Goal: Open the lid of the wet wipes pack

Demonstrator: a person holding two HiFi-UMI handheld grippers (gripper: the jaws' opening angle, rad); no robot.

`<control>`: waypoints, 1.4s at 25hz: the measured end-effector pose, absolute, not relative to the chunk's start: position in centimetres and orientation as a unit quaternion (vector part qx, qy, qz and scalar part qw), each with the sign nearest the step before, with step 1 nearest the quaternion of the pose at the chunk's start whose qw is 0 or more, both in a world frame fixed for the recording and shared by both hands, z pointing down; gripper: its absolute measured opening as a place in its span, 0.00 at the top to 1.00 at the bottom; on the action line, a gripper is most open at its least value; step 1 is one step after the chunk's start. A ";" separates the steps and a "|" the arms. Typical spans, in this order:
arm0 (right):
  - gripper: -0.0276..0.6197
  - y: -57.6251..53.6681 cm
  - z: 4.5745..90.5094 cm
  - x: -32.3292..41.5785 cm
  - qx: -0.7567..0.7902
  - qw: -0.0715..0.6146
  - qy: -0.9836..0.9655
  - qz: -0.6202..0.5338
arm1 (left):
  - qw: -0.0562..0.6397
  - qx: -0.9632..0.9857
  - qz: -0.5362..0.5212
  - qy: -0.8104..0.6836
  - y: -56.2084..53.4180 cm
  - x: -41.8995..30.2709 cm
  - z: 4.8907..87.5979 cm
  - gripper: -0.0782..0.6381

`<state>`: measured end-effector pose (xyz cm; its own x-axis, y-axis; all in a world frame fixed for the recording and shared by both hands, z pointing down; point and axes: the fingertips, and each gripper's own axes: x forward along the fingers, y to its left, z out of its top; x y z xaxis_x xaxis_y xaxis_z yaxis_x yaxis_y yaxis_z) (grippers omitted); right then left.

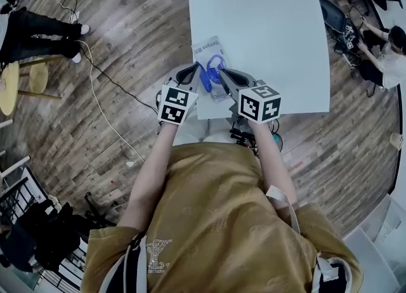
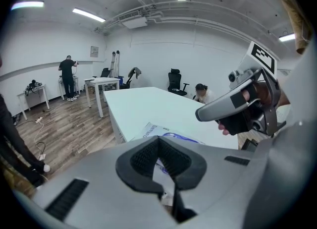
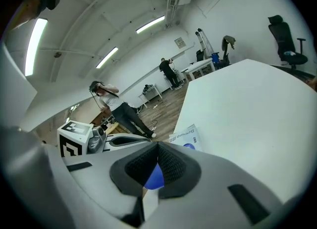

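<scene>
Wet wipes pack (image 1: 207, 51): blue brand word along one edge. In the left gripper view (image 2: 151, 130) it is upside down and in the right gripper view (image 3: 185, 136) tilted; it looks like "Deeyeo", not sure. Smaller print is illegible. Left marker cube (image 1: 176, 104) and right marker cube (image 1: 260, 102): black-and-white square codes. Wall sign (image 2: 94, 50): too small to read.

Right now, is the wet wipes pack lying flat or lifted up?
Flat: the wet wipes pack lies on the table at its near corner, printed face up.
</scene>
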<state>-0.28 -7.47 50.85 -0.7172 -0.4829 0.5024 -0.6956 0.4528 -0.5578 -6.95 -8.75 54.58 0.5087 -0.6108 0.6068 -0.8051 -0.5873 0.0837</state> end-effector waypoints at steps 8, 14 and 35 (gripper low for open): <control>0.95 -7.4 50.9 0.6 0.365 0.135 -0.838 0.382 | 0.186 0.840 0.275 -0.428 -8.5 -7.9 55.1 0.88; 0.95 -7.7 50.6 1.0 0.373 0.127 -0.840 0.372 | 0.189 0.833 0.284 -0.436 -8.4 -8.9 55.8 0.88; 0.95 -7.8 51.1 2.5 0.393 0.130 -0.829 0.376 | 0.232 0.805 0.310 -0.450 -7.0 -11.7 59.8 0.88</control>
